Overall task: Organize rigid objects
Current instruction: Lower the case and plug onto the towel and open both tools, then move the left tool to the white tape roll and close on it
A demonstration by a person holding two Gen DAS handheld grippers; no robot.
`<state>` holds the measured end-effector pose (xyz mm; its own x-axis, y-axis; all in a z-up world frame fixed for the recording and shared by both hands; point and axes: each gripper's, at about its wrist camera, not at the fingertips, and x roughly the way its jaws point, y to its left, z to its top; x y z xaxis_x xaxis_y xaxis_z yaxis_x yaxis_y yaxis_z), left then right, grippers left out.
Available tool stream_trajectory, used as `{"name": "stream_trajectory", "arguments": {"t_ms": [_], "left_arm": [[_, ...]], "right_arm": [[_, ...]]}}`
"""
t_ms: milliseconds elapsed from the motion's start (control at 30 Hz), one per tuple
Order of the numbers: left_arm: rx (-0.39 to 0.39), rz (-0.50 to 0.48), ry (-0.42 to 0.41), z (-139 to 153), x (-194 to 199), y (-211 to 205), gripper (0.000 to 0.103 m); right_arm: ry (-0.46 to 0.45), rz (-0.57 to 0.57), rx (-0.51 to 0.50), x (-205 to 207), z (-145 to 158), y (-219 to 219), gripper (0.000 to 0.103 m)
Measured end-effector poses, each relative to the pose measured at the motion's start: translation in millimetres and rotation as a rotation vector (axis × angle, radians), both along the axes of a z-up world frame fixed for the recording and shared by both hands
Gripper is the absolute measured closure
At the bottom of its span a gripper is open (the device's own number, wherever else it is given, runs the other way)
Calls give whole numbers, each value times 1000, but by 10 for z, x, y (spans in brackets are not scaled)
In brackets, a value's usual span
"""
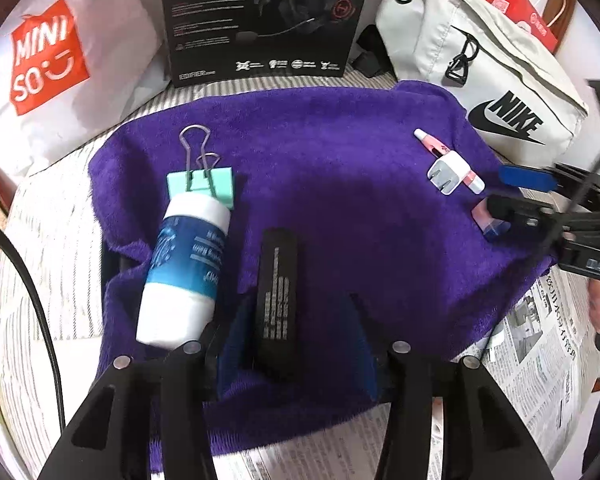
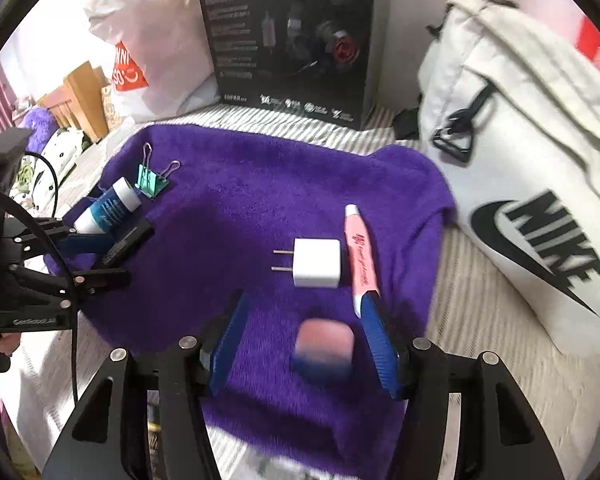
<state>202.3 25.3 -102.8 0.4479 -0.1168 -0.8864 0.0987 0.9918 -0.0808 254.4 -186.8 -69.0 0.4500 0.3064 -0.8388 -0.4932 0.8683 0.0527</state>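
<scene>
I have the rigid objects spread on a fuzzy purple towel (image 1: 320, 152) laid over a striped bed cover. Largest is the white plastic bottle with a blue label (image 1: 182, 268), lying on its side at the towel's left, its long axis running away from me towards the mint-green binder clip (image 1: 201, 188) it touches; I judge it light, smooth and liable to roll, so I would take it across the middle. Beside it the flat black rectangular bar (image 1: 278, 300) lies between the jaws of my left gripper (image 1: 296, 332), which stand apart without pressing it; stiff and slim, best gripped across its narrow width. On the right, the pink and white pen (image 2: 360, 256) points away from me, touching the white cube plug adapter (image 2: 317, 263) whose prongs point left. The small pink and blue block (image 2: 323, 350) lies between the jaws of my right gripper (image 2: 306, 338), which stand apart, clear of it.
</scene>
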Motion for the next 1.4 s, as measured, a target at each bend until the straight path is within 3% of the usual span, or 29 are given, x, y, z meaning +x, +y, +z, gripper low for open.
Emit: {"name": "stream_trajectory", "arguments": {"t_ms": [200,433,767,933,1233,1333,1400], "left_arm": [[11,3,-43,211,-207,-7,56],[4,-9,-81,423,-598,-312,51],[-54,2,-7,146,-760,-718,50],[-5,21,36,-18,-734,-802,50],[90,60,23,-1,-803,-663,50],[61,31,8,10,-785,-668,50],[87,9,3,-9,-757,-705,50]], "right_arm": [[-1,-60,27,-291,145,-281,42],[8,-153,36,-746,214,-607,42],[22,-206,95,-1477,197,-932,41],[33,-225,102,-1655,115,-1010,40],[64,-206,127,-1712,-24,-948,40],[74,-193,120,-1711,-69,-890,40],[81,-190,109,-1704,-104,-867,40]]}}
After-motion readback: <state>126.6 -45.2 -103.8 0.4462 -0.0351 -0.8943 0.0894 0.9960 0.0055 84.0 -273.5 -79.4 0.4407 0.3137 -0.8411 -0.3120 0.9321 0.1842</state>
